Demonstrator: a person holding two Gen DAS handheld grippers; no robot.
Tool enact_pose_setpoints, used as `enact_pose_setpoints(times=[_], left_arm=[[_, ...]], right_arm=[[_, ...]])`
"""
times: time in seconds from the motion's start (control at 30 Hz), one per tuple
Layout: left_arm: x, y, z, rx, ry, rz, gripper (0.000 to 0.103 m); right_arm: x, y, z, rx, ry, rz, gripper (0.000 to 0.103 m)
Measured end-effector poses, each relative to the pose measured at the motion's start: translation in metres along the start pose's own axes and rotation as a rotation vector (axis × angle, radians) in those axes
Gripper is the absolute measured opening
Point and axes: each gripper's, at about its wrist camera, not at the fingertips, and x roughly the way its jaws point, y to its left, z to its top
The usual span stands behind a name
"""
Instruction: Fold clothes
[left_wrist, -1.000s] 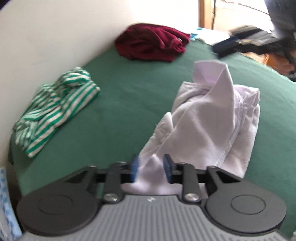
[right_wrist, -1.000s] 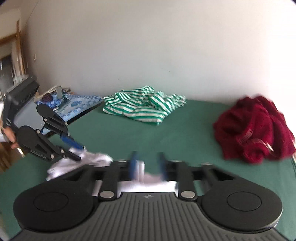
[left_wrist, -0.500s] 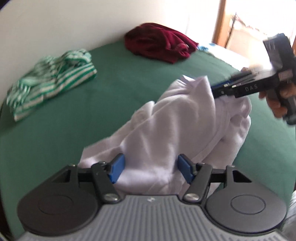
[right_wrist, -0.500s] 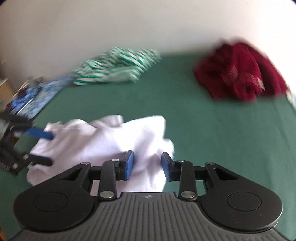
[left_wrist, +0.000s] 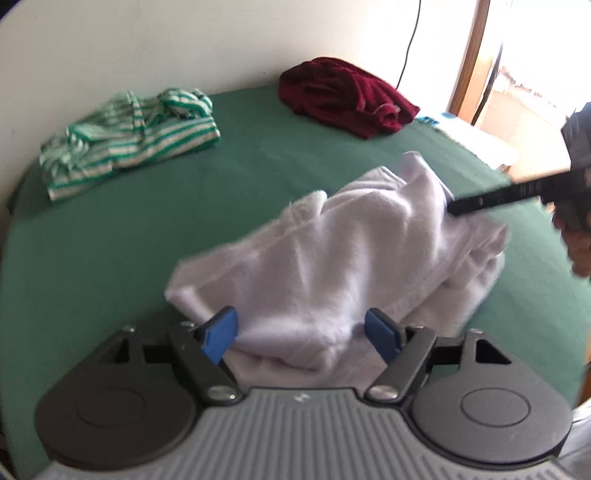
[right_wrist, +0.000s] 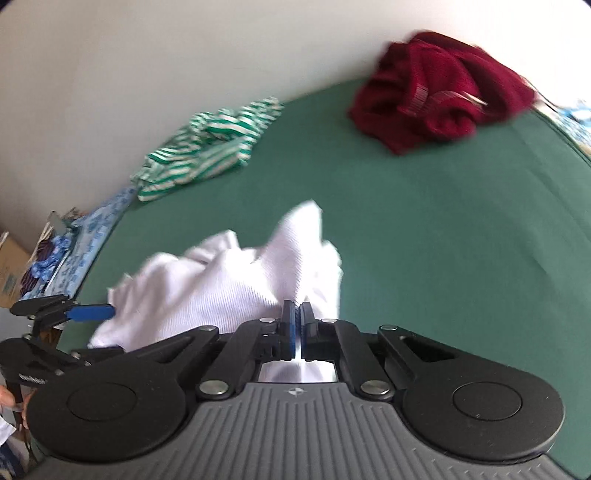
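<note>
White garment (right_wrist: 236, 280) edge clamped in right tool (right_wrist: 297, 325), left tool (left_wrist: 303, 334) spread wide.

One white garment (left_wrist: 351, 258), one striped garment (left_wrist: 129, 140), one maroon garment (left_wrist: 343, 96), two grippers.

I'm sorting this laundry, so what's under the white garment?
The white garment lies bunched on the green sheet. Only sheet shows around it; anything beneath its folds is covered.

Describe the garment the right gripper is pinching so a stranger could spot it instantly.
Start at the green bedspread. Near its front edge lies a rumpled white garment, with the right gripper shut on one fold. The other garments, striped green and dark red, lie by the wall.
</note>
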Motion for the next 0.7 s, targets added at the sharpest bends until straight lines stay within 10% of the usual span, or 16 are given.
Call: enact_pose_setpoints(times=[0.2, 0.33, 0.53, 0.7], left_arm=[[0.007, -0.021, -0.017, 0.076, 0.005, 0.020, 0.094], [-0.016, -0.018, -0.011, 0.048, -0.032, 0.016, 0.091], [-0.018, -0.019, 0.000, 0.010, -0.093, -0.033, 0.093], [0.006, -0.028, -0.014, 0.013, -0.030, -0.035, 0.095]], right_arm=[[-0.002, -0.002, -0.002, 0.005, -0.068, -0.023, 0.008], [-0.024, 0.017, 0.003, -0.089, -0.193, -0.041, 0.031], [0.011, 0.039, 0.014, -0.200, -0.128, 0.059, 0.027], [0.039, -0.004, 0.024, 0.016, -0.133, -0.018, 0.020]])
